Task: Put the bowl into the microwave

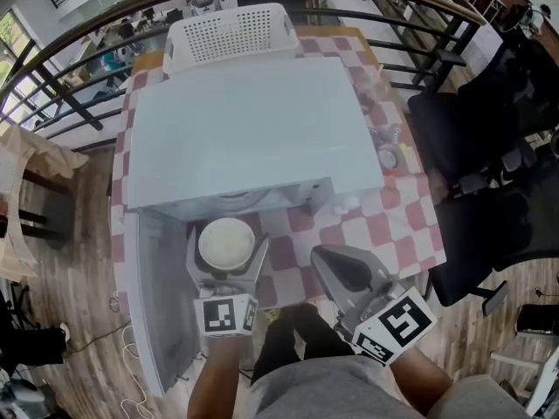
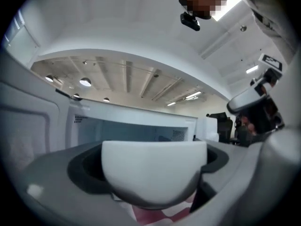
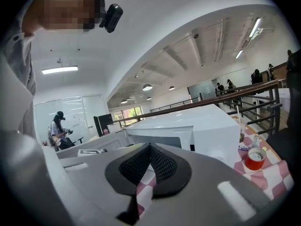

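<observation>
My left gripper point(image 1: 226, 251): jaws clamped on the white bowl point(image 2: 154, 171), lower centre-left of the head view, just before the open microwave point(image 1: 244, 138).
My right gripper point(image 3: 149, 158): jaws pressed together, empty, lower right, above the checkered bench point(image 1: 403, 221).

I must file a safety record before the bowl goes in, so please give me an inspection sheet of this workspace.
Surface: table with checkered cloth, mostly taken up by the microwave.
Job's things: microwave door swung open; white bowl held in front of the opening, not yet inside.
Clutter: white basket behind the microwave; red tape roll at the right.
Grippers: left gripper jaws closed on the bowl; right gripper jaws together, empty.
Cables: white cable on the floor, left of the table.
Surroundings: railing, black chairs, wooden floor.
</observation>
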`<act>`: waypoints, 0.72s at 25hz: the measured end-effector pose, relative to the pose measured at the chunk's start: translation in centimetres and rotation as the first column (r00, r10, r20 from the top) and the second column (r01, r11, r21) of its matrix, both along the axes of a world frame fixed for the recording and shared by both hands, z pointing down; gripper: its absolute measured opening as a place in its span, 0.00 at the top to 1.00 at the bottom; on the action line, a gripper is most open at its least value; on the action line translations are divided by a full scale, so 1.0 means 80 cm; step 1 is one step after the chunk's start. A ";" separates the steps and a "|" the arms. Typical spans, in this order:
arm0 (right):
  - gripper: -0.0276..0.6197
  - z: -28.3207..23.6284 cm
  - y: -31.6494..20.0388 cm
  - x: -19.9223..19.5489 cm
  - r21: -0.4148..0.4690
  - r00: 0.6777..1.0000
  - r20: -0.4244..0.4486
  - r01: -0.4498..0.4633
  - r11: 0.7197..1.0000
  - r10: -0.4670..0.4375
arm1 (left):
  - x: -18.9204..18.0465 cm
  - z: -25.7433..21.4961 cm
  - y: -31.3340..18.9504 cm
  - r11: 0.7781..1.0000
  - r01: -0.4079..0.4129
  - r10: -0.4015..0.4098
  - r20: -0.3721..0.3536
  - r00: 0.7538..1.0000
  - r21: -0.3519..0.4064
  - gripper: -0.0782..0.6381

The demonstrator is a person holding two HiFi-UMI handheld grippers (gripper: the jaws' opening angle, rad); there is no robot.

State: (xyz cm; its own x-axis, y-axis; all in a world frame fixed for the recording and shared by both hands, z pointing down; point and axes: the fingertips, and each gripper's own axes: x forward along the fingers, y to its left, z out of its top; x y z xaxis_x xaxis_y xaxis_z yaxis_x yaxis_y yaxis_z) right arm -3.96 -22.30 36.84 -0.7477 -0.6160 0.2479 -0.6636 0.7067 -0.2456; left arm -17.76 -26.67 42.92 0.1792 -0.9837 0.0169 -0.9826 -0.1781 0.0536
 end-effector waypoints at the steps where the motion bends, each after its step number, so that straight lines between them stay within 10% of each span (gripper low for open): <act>1: 0.96 0.002 0.001 0.000 -0.003 1.000 -0.004 0.000 1.000 0.000 | -0.001 0.009 -0.009 1.000 0.000 0.000 0.006 1.000 -0.006 0.14; 18: 0.96 0.040 0.017 -0.001 -0.062 0.999 -0.034 -0.007 0.998 0.005 | -0.016 0.101 -0.115 0.989 0.040 -0.020 0.142 0.990 -0.140 0.14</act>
